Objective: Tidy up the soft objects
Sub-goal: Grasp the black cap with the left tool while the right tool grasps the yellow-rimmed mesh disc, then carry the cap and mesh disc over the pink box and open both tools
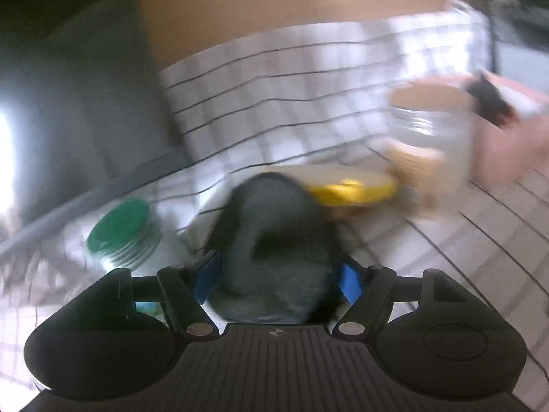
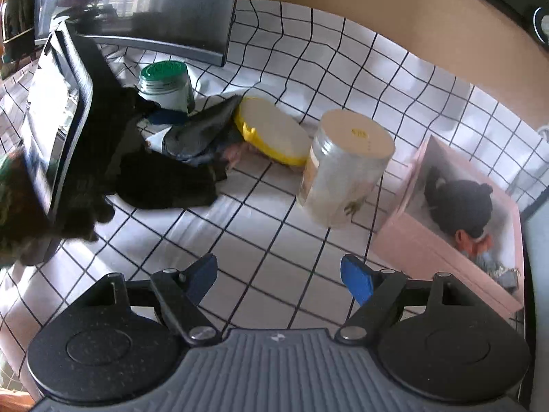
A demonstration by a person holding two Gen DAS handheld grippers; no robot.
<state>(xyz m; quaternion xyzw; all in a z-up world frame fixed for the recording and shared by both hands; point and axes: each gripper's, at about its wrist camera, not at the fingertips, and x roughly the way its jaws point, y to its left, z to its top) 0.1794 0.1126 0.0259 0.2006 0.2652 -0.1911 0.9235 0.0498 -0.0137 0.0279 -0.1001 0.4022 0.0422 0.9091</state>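
Currently my left gripper point(image 1: 279, 274) is clamped on a dark grey soft item point(image 1: 274, 240), lifted over the checked cloth point(image 2: 274, 206); the left view is motion-blurred, so I'd guess a sock or hat, not sure. Risk: loose fabric hangs out of the pinch and could slip free or snag the green-lid jar point(image 2: 166, 84), the yellow-rimmed container point(image 2: 274, 130) or the tall clear jar point(image 2: 343, 168) on the way to the pink box point(image 2: 429, 237); that jar looks easy to tip. More dark clothes point(image 2: 171, 171) lie heaped between the green-lid jar and the yellow-rimmed container. Pink box holds a black soft item point(image 2: 459, 206) plus something orange. My right gripper point(image 2: 279, 278) hangs spread wide, holding nothing.
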